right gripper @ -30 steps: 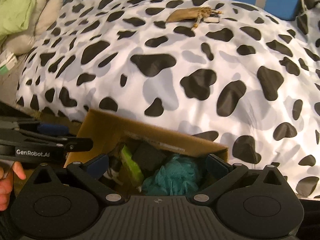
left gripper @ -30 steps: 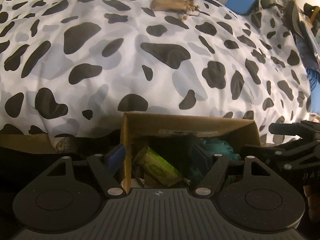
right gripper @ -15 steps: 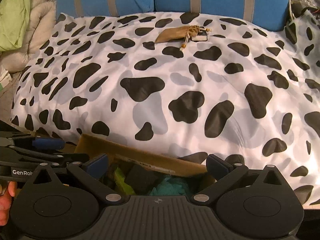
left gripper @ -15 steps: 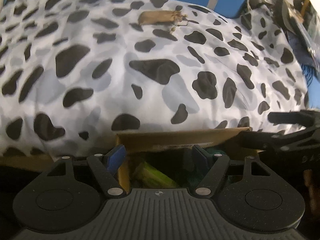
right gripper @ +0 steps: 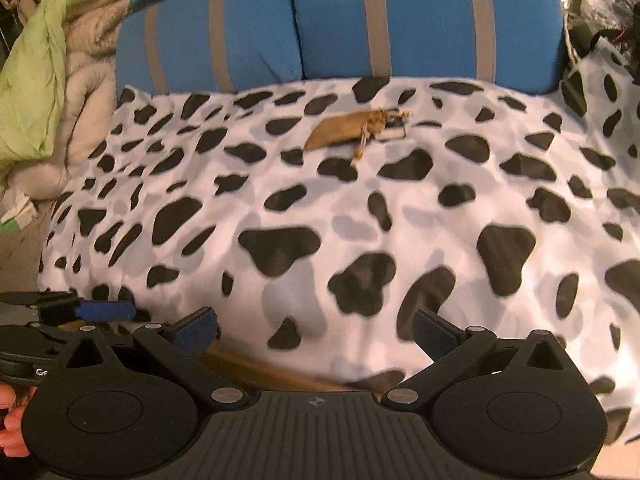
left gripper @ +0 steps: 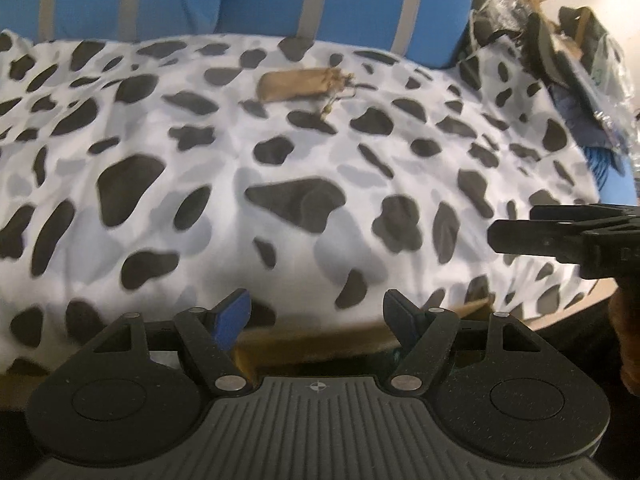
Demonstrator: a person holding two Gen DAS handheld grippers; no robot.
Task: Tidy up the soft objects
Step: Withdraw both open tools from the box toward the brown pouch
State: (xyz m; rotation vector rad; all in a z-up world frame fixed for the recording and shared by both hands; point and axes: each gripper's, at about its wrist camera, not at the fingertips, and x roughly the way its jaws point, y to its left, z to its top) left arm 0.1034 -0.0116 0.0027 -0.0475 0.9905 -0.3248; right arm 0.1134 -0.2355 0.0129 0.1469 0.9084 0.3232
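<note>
The left gripper (left gripper: 316,312) was spread wide with nothing between its blue-padded fingers (left gripper: 231,312). The right gripper (right gripper: 316,330) was likewise released and empty. Both hovered side by side at the near edge of a bed covered by a cow-print duvet (left gripper: 224,152). Just under the two grippers, only the top rim of a cardboard box (left gripper: 316,340) was visible against the duvet edge; its contents were hidden. A tan drawstring pouch (right gripper: 344,132) lay on the duvet toward the far side, well apart from both grippers, its cord trailing toward the near side. A small dark object (right gripper: 394,125) touched the pouch's tied end. Blue cushions with grey stripes (right gripper: 424,20) stood behind the duvet. A green and beige quilt (right gripper: 44,80) was heaped at the left.
</note>
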